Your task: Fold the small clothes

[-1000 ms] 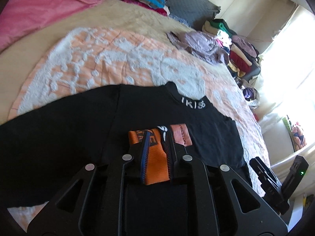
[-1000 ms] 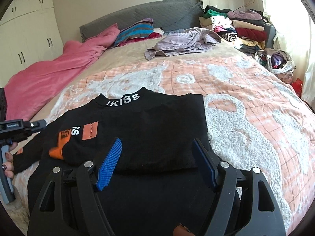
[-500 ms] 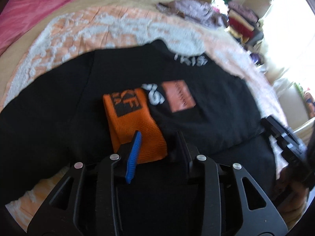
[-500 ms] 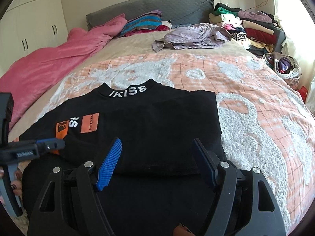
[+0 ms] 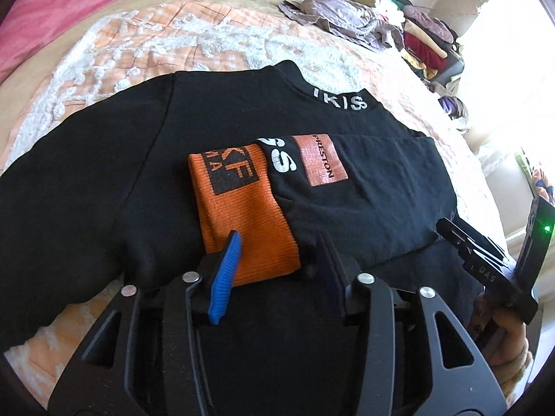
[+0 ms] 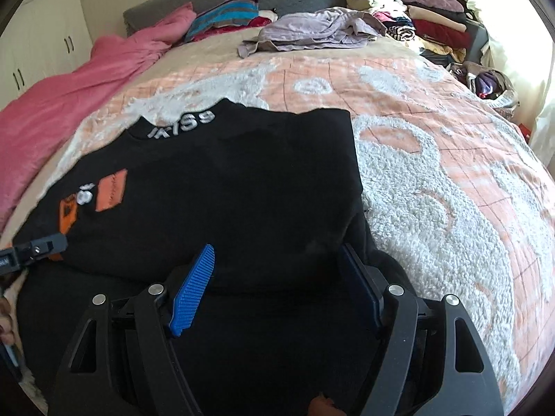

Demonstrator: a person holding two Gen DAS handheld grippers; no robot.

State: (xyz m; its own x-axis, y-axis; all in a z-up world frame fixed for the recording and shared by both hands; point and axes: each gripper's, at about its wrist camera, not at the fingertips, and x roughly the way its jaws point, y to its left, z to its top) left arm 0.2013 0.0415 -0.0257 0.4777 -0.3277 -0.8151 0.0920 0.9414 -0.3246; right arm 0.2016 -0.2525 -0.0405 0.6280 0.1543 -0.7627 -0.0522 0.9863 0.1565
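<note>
a: left wrist view, nearest first: the left gripper (image 5: 274, 260) stands apart now, letting go of the orange cuff (image 5: 242, 211) it pinched a second ago.

b: so the sleeve is laid across the black sweatshirt (image 5: 104, 173) on the bedspread (image 5: 208, 34)?

a: yes. the right gripper (image 6: 277, 277) is wide, holding nothing, near the folded edge. the other sleeve looks next.
</note>
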